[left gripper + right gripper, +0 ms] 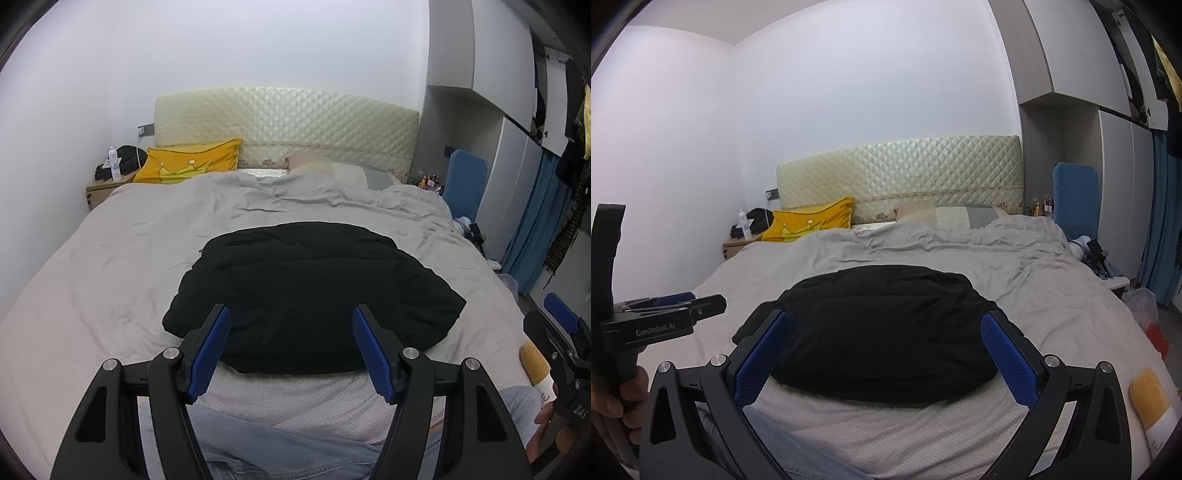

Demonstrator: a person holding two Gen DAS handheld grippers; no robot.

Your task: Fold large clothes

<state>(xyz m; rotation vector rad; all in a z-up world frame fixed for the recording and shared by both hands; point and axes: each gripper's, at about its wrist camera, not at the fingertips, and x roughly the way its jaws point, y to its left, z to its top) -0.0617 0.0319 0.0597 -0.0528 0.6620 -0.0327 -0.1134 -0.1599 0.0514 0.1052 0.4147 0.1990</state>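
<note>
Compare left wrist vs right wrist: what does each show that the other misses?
Left wrist only: a hanging yellow garment at top right, and the person's hand under the right gripper.
Right wrist only: a red item and clear plastic bag on the floor, and the left gripper seen side-on.
Both: folded black jacket on the bed, yellow pillow, quilted headboard; both grippers open, holding nothing.

Grey duvet (147, 251) spread over bed, wrinkled near quilted cream headboard (288, 122). Yellow crown pillow (188, 166) leaned at headboard's left end. White bottle (113, 164) stood on wooden nightstand (99, 190). Blue curtain (535, 218) hung at right.
</note>
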